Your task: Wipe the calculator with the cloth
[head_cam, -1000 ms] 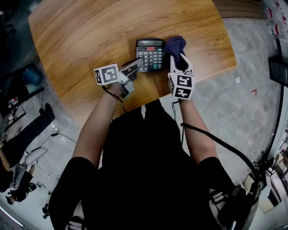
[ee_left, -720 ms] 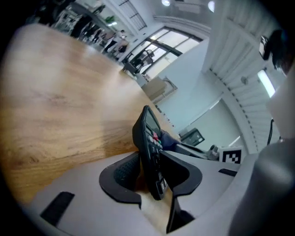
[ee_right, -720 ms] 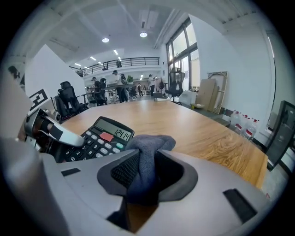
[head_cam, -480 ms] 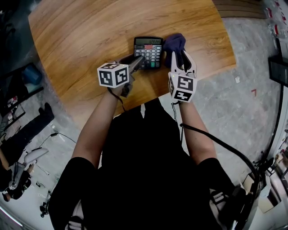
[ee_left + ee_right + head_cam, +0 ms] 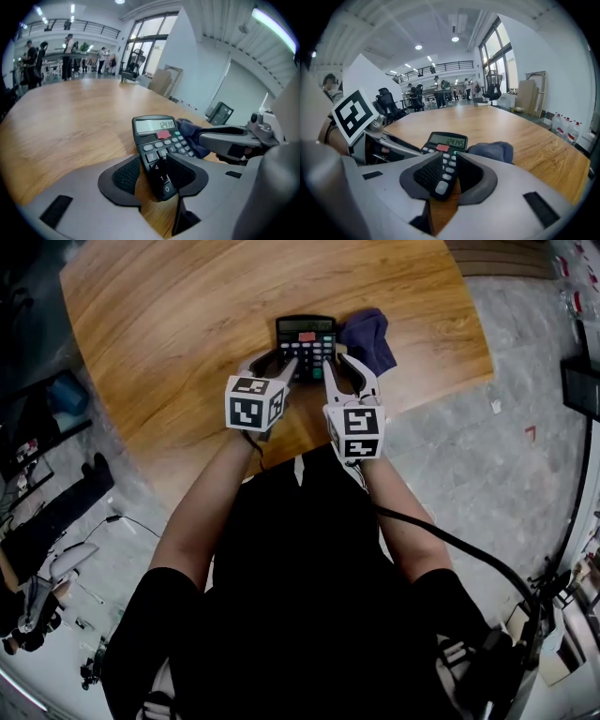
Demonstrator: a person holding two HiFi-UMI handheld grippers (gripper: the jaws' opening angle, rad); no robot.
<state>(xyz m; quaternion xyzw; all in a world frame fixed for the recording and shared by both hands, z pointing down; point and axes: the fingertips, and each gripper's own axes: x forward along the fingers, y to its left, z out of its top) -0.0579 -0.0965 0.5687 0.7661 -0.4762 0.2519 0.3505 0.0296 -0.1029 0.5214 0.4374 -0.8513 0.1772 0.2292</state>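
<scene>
Right tool [image 5: 347, 367] shifted left from the dark blue cloth [image 5: 367, 336] to the black desk calculator [image 5: 307, 341]
Left tool [image 5: 157, 174] jaws had just been opening, wide astride its near corner; right jaws stood narrowly apart; the calculator lay on the wooden counter [image 5: 187, 334], cloth just beside it

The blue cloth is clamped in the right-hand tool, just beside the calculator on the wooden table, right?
Not quite. The blue cloth is beside the calculator on the wooden table, but it lies loose there: the right tool has no cloth between its jaws. The right gripper view shows this.
</scene>
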